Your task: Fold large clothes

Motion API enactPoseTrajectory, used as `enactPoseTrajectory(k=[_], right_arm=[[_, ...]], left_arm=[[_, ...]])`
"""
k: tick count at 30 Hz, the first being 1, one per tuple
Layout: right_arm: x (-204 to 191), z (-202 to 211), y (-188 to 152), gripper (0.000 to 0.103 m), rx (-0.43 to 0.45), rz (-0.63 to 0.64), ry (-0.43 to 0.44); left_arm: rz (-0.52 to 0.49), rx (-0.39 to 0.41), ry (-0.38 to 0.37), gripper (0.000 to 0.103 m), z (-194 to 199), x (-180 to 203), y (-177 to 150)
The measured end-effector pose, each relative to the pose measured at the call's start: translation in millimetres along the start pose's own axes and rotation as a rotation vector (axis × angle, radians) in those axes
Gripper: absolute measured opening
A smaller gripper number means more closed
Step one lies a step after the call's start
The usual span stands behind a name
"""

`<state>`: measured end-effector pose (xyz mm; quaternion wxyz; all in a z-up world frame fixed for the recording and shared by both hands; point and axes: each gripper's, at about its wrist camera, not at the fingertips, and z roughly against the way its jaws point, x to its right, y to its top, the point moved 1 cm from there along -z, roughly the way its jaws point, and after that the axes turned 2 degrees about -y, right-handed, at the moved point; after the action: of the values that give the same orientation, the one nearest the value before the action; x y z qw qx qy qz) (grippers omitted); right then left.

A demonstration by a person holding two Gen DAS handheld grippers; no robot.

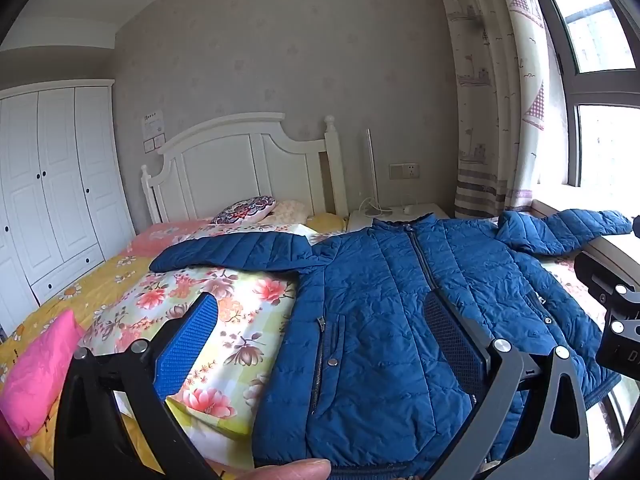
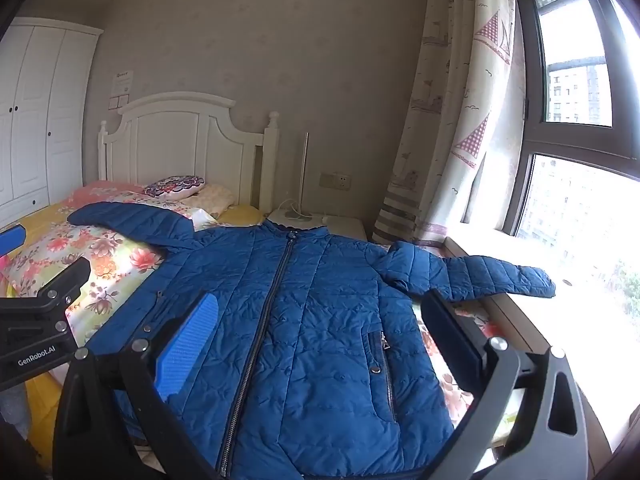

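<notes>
A blue quilted jacket [image 2: 304, 320] lies front-up and zipped on the bed [image 1: 100, 280], spread over a floral quilt [image 1: 224, 312], its collar toward the white headboard [image 1: 240, 160]. One sleeve stretches out across the quilt toward the wardrobe [image 1: 52, 184] side; the other reaches onto the window ledge [image 2: 560, 320], bent at the shoulder. The left gripper [image 1: 324, 344] hovers above the jacket's lower half with its jaws wide apart — one blue-padded finger over the quilt, the other over the jacket's zip line — gripping nothing. The right gripper [image 2: 316, 344] also stands open above the hem area, its fingers spanning the jacket's front from one pocket side to beyond the other edge. A pink cushion [image 1: 40, 372] sits at the bed's near corner, and patterned pillows [image 1: 248, 208] rest by the headboard beside a white nightstand [image 2: 316, 224].
</notes>
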<state>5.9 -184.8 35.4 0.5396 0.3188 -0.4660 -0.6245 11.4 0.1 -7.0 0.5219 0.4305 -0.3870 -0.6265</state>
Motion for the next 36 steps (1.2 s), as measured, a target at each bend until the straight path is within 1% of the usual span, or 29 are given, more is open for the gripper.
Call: enactPoseTrajectory(k=[22, 31, 36], right_arm=[[-3, -1, -1, 0.101, -0.004, 0.002, 0.005], [-2, -1, -1, 0.101, -0.003, 0.002, 0.006], [-5, -3, -3, 0.101, -0.007, 0.005, 0.009]], left_arm=[[0.006, -0.007, 0.001, 0.099, -2, -6, -7], [0.005, -0.012, 0.000, 0.099, -2, -8, -16], [0.001, -0.016, 0.000, 0.099, -3, -6, -13]])
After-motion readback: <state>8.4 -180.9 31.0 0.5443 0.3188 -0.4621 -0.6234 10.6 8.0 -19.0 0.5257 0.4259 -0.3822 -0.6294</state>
